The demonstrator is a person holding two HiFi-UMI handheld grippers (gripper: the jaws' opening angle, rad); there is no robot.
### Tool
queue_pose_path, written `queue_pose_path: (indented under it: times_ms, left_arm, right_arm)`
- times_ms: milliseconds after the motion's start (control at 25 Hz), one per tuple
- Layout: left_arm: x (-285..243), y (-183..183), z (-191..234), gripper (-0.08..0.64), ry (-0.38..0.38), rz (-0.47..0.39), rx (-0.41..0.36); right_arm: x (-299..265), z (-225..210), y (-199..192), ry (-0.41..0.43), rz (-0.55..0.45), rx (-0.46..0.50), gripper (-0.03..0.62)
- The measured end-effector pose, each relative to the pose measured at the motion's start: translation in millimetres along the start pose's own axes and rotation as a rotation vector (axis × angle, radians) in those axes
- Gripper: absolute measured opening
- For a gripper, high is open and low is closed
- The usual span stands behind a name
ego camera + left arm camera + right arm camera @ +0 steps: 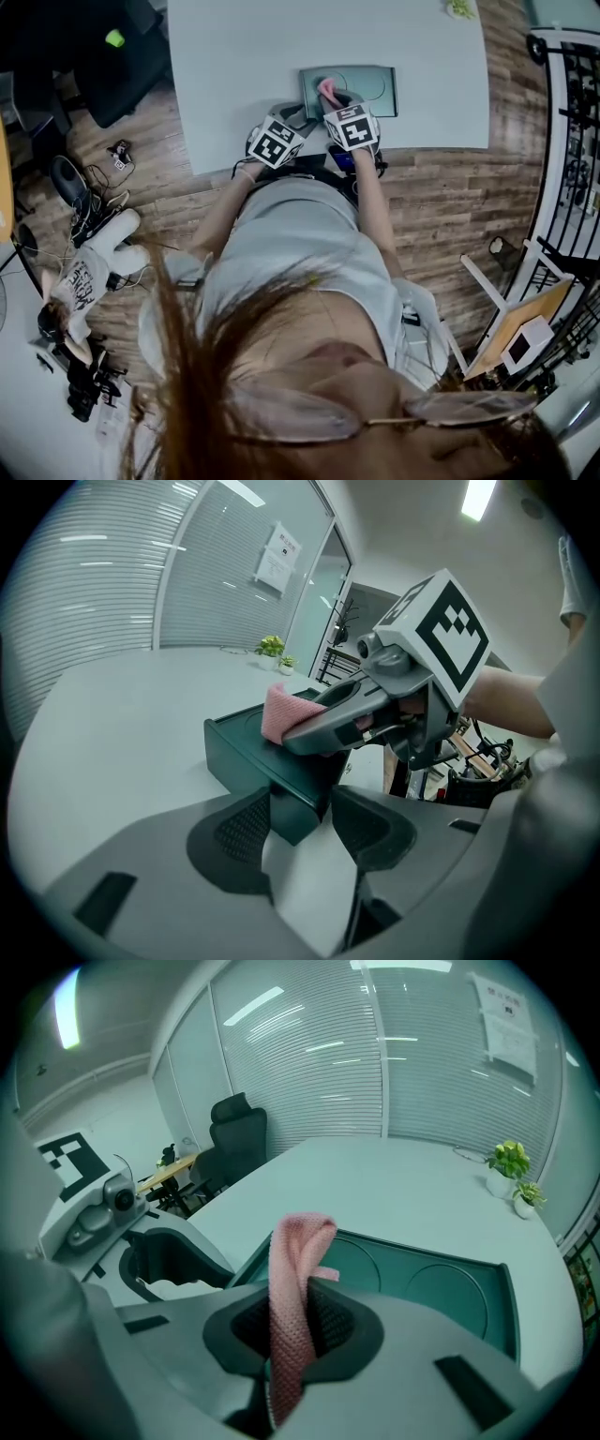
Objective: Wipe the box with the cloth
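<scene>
Right gripper view: right gripper (pixel 292 1321) clenched on the pink cloth (pixel 298 1260), folded strip poking up past the pads, green box (pixel 422 1283) just ahead and below. Left gripper (pixel 298 813) seemingly clamped on the box's near corner, steadying. Risks: thin pinch, so cloth dragged loose by friction; corner-only hold, so box pivoting or sliding across the table (pixel 244 56).
</scene>
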State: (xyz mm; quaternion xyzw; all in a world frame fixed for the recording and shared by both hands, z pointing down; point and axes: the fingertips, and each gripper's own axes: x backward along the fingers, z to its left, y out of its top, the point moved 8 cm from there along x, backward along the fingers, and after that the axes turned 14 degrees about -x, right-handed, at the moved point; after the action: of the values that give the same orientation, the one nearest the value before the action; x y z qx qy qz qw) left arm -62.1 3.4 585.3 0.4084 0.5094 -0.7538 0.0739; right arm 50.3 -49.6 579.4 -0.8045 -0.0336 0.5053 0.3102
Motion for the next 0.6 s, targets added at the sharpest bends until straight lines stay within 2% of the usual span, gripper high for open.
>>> queue_pose_path:
  times_ms: [200,440,600]
  left_arm:
    - [0,-5,-2,0.213,-0.008,0.022,-0.018]
    - [-3,-4,-3,0.222,-0.002,0.026,-0.034]
    - [-3,-6,-2,0.222,-0.002,0.029,-0.033]
  right_arm:
    - [-3,13,-1,0.009,-0.024,0.021,0.038]
    - [-6,28,-2,0.106,-0.021,0.011,0.038]
    - [-9,33,-4,0.112,-0.026,0.016,0.038]
